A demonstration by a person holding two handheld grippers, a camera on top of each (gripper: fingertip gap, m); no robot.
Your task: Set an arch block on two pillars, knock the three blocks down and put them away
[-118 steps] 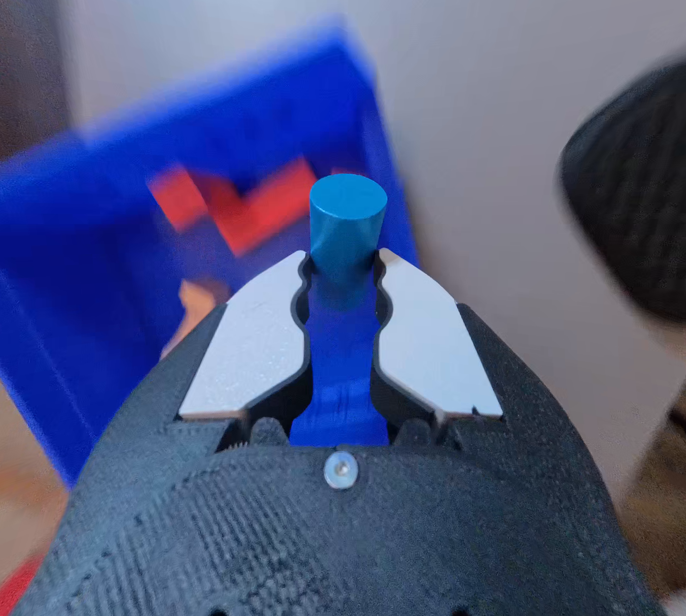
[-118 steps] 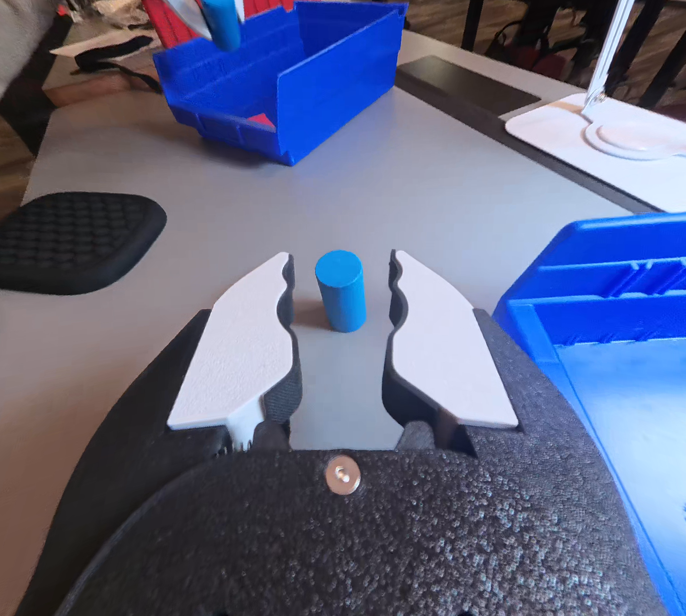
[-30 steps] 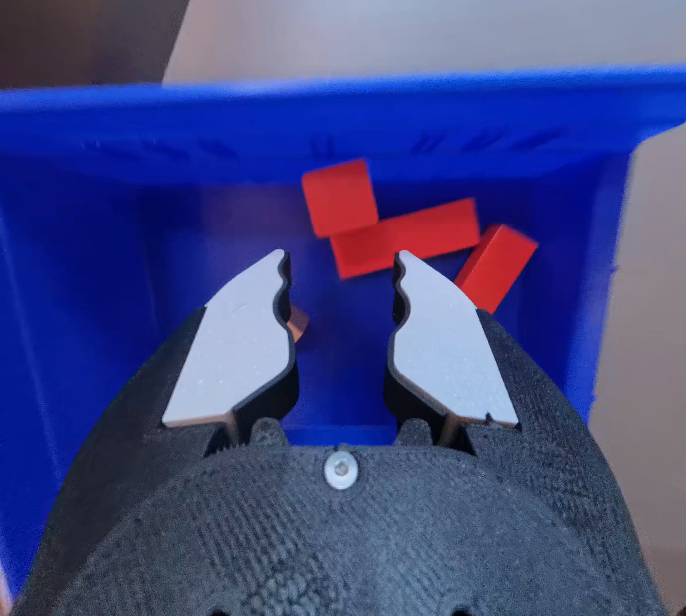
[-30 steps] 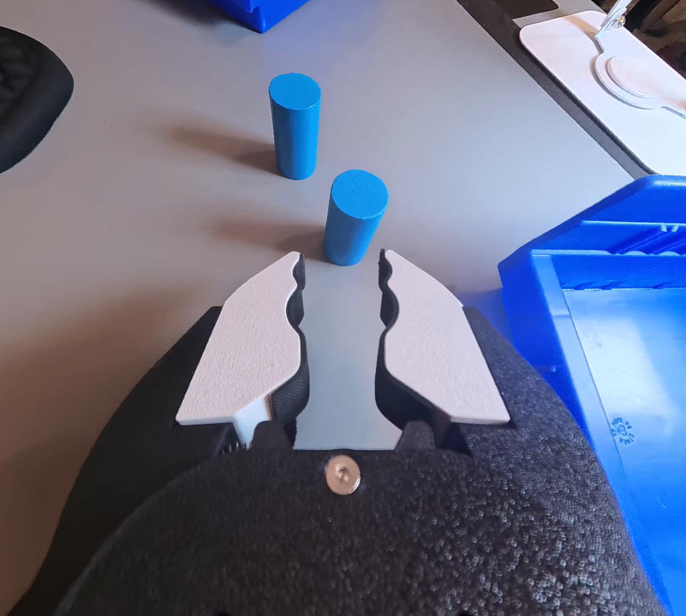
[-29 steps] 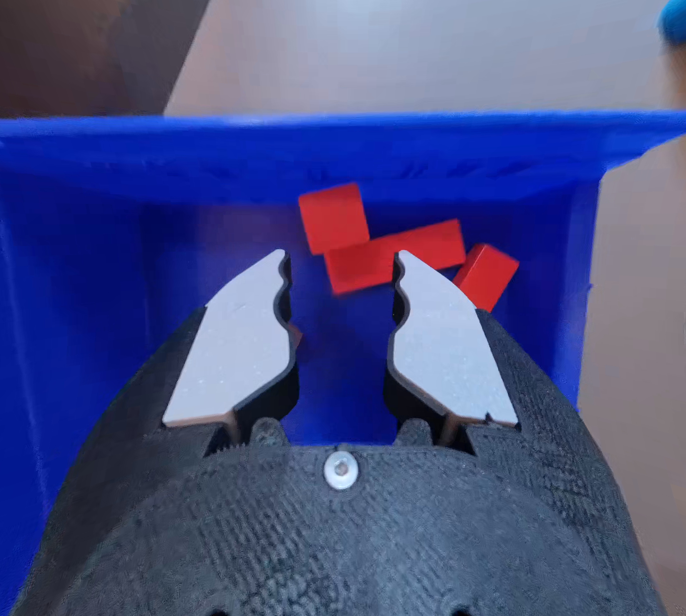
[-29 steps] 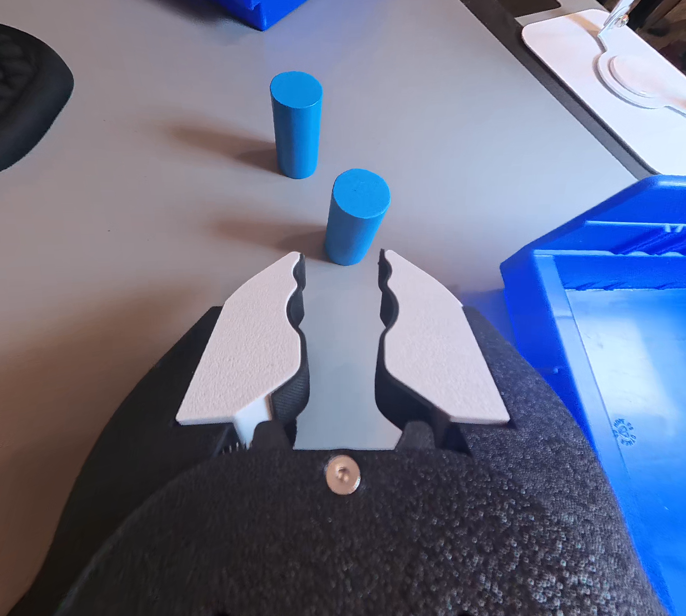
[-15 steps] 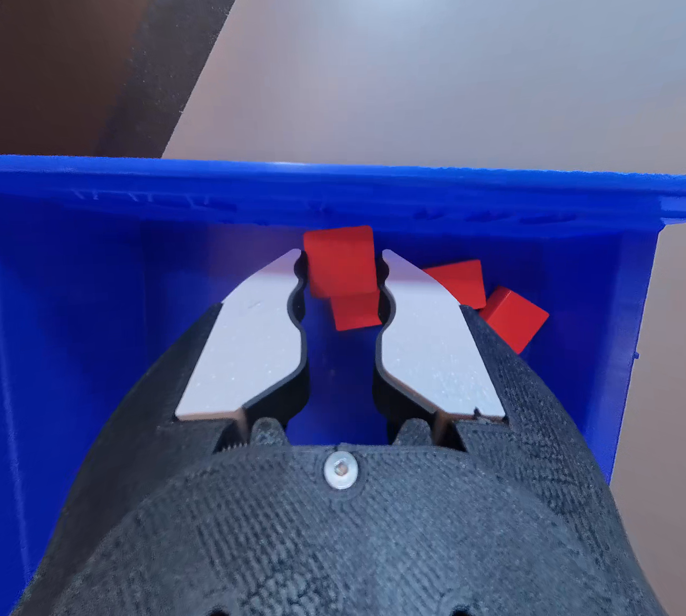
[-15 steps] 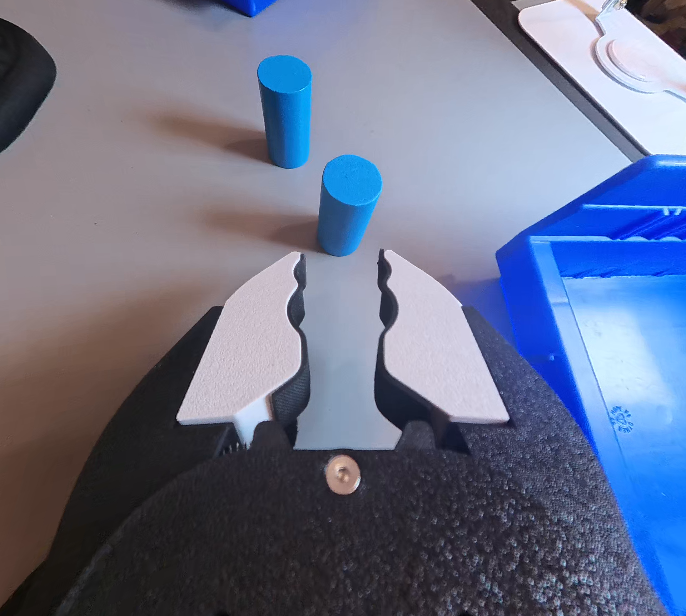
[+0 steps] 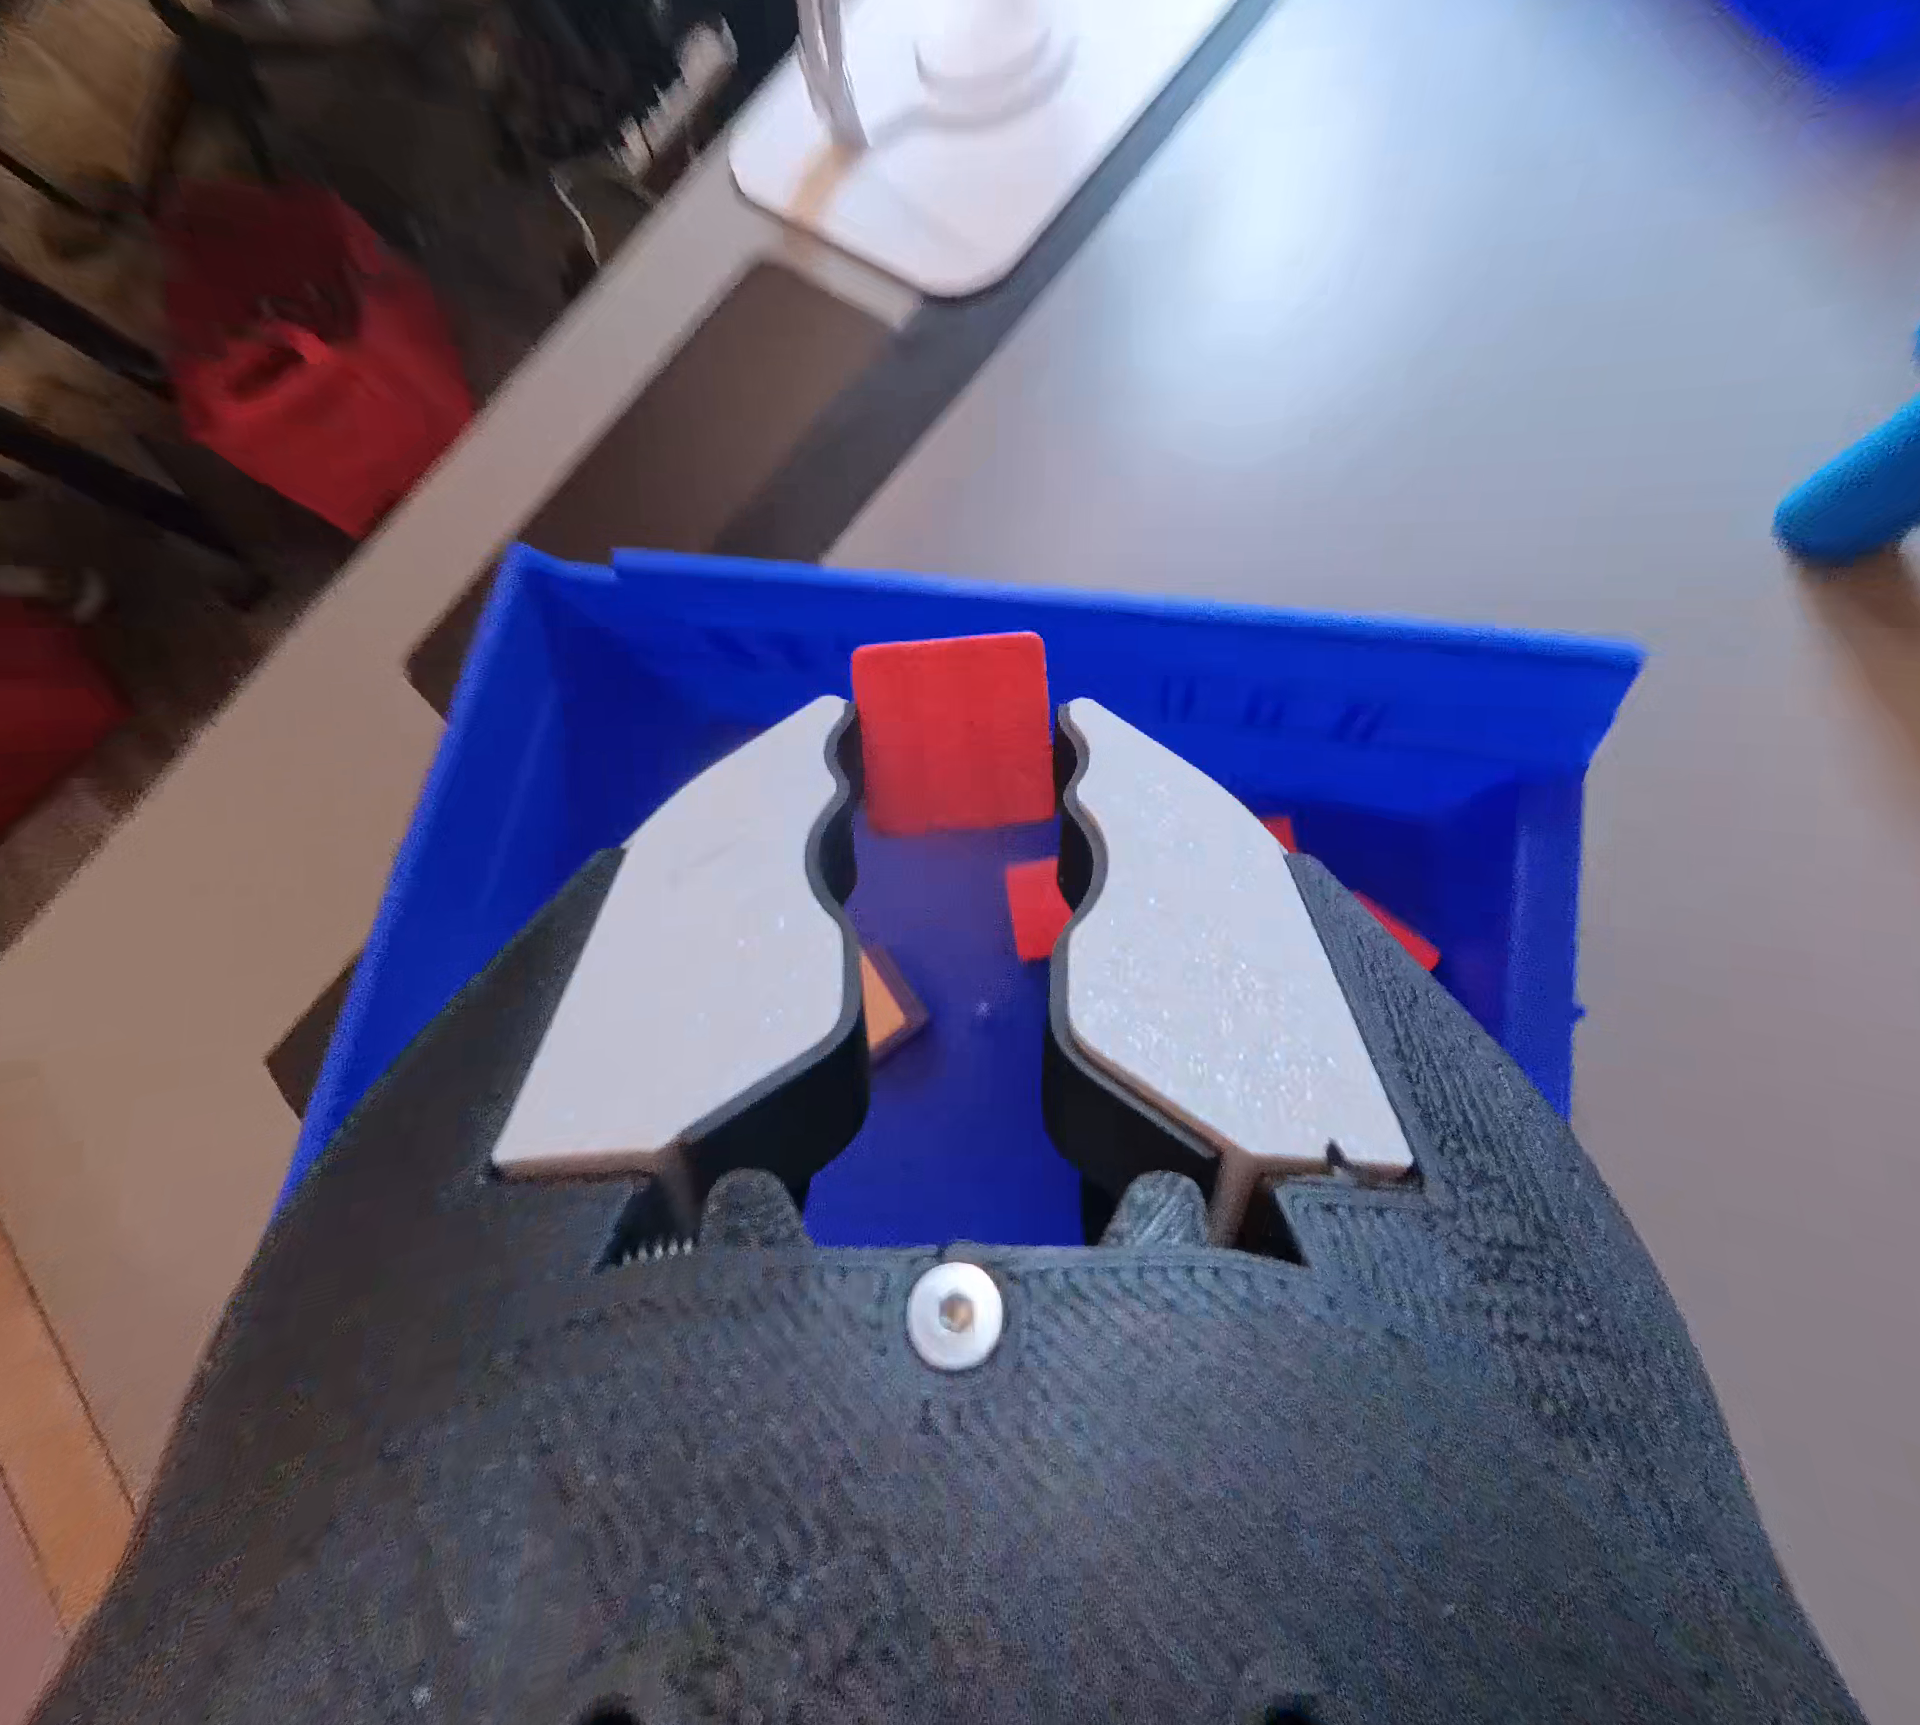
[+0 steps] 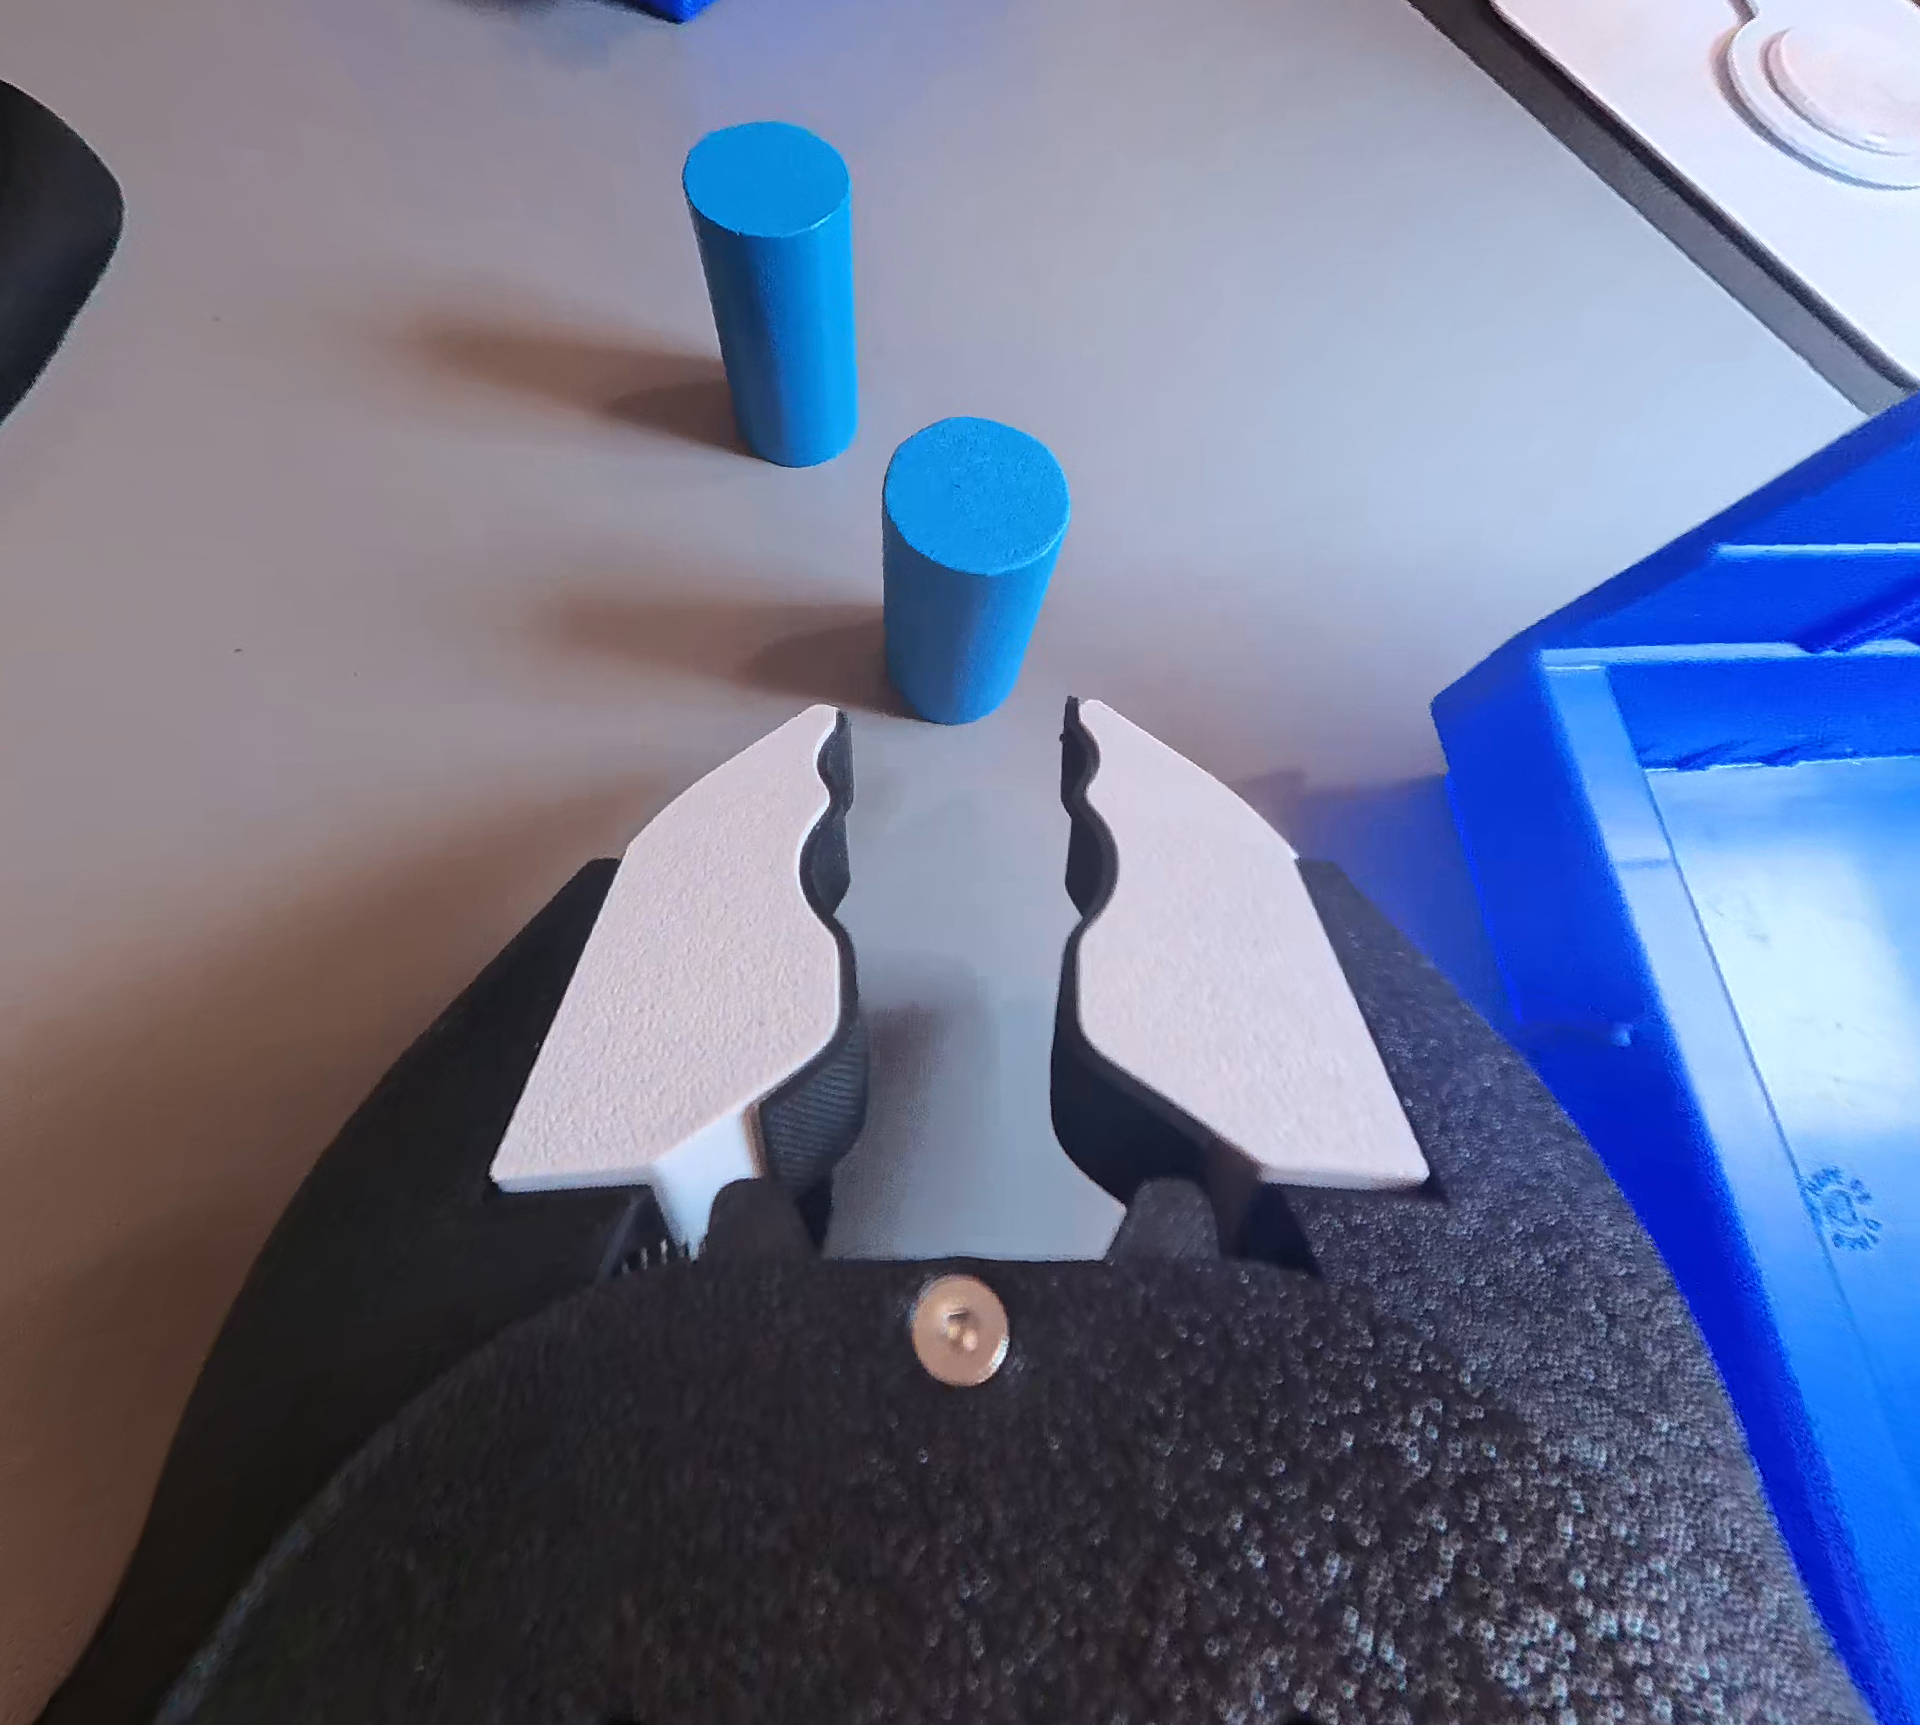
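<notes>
My left gripper (image 9: 951,725) is shut on a red block (image 9: 951,740) and holds it above the far blue bin (image 9: 1247,636). Only one flat rectangular face of the block shows, so I cannot tell whether it is arched. Two blue cylinder pillars stand upright on the grey table, a far one (image 10: 774,293) and a near one (image 10: 966,574). My right gripper (image 10: 951,725) is open and empty, its tips just short of the near pillar. One pillar also shows at the right edge of the left wrist view (image 9: 1860,501).
More red blocks (image 9: 1034,906) and an orange-brown block (image 9: 888,1015) lie in the far bin. A second blue bin (image 10: 1558,844) stands close on my right gripper's right. A white lamp base (image 10: 1714,65) is at the back right, a black pad (image 10: 42,241) at the left. The tips of one gripper are about 40 cm away from the tips of the other.
My left gripper went down into the bin, shut on a red block and lifted it above the bin. My right gripper has hardly moved.
</notes>
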